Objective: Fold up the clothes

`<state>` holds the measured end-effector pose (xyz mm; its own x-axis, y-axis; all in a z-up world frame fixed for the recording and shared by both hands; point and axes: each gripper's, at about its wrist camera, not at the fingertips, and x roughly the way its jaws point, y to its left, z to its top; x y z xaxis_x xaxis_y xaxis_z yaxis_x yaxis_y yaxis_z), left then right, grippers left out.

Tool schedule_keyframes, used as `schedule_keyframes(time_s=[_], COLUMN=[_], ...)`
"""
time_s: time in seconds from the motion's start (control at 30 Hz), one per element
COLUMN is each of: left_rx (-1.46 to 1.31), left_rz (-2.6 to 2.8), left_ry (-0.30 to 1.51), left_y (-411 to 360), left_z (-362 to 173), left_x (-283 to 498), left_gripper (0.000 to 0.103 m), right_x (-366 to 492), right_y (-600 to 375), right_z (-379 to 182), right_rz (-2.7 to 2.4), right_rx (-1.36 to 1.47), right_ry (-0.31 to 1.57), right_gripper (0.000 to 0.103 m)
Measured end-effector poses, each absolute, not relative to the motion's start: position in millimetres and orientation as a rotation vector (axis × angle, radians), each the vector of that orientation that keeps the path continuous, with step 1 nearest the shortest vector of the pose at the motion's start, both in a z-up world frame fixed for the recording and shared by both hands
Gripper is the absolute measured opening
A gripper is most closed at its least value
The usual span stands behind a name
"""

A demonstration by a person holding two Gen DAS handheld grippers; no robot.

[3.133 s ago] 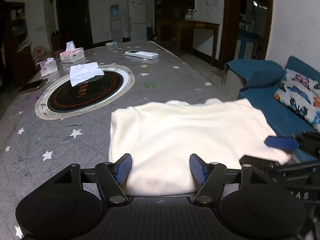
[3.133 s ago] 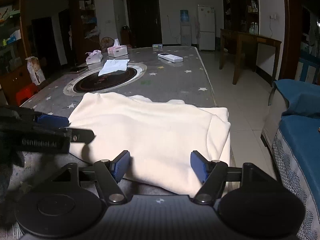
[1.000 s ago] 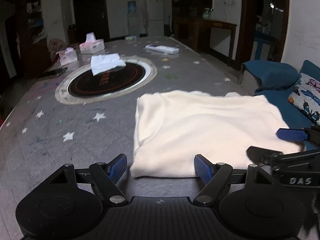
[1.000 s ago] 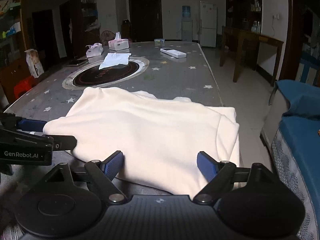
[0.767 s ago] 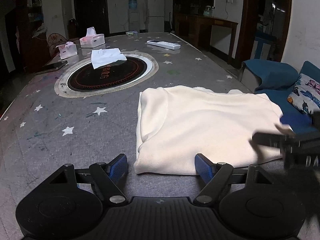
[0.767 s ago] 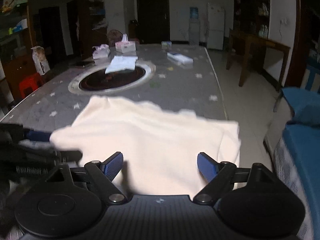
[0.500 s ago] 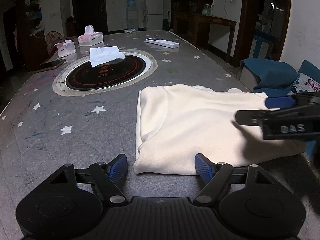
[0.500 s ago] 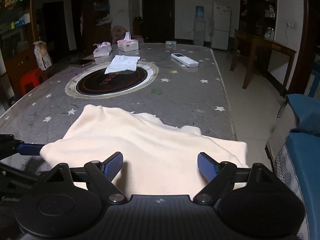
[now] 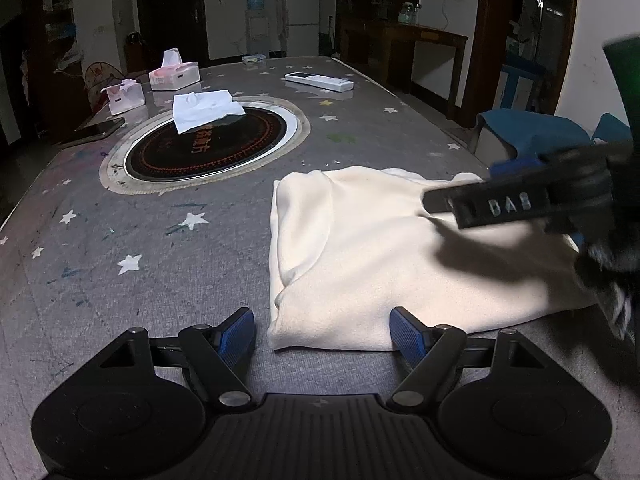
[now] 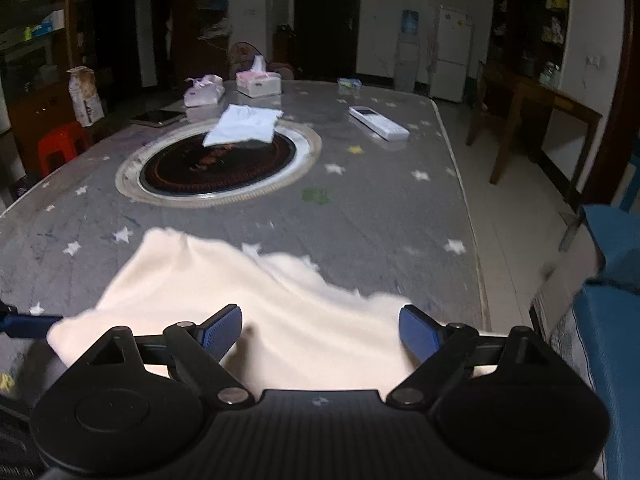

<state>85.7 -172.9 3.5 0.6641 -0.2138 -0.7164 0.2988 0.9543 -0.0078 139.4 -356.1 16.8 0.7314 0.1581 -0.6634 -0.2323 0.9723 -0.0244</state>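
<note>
Folded cream fleece garment lying flat on the grey star-printed table, nearer than the round black inset hotplate. Left gripper parked at the garment's near edge, 2 fingers wide apart, gripping nothing. Right gripper above the garment, jaws opening, empty; seen side-on only from the left wrist.

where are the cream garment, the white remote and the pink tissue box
cream garment (image 9: pixel 384 256), left wrist view, middle of the folded top layer
white remote (image 9: pixel 319 81), left wrist view, middle of its top face
pink tissue box (image 10: pixel 259 83), right wrist view, front side
</note>
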Motion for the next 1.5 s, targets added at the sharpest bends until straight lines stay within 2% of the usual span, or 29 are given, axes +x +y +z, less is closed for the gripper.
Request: schedule_keyframes(time_s=[0.23, 0.37, 0.73, 1.0, 1.2, 1.5], left_rx=[0.117, 0.133, 0.133, 0.145, 0.177, 0.182], left_rz=[-0.302, -0.310, -0.338, -0.361, -0.349, -0.339], left_ry=[0.806, 0.799, 0.716, 0.719, 0.759, 0.772], left_y=[-172, -172, -178, -192, -198, -193], left_z=[5, 10, 42, 33, 14, 9], left_x=[89, 88, 97, 119, 130, 128], left_gripper=[0.078, 0.077, 0.077, 0.075, 0.068, 0.069], right_x=[168, 175, 181, 173, 170, 169], right_y=[-342, -341, -354, -372, -389, -402], right_z=[9, 1, 24, 8, 8, -3], right_rz=[0.232, 0.229, 0.177, 0.148, 0.113, 0.082], right_rx=[-0.142, -0.162, -0.183, -0.207, -0.188, -0.147], right_ry=[0.739, 0.762, 0.704, 0.745, 0.747, 0.762], right_gripper=[0.091, 0.096, 0.099, 0.100, 0.101, 0.103])
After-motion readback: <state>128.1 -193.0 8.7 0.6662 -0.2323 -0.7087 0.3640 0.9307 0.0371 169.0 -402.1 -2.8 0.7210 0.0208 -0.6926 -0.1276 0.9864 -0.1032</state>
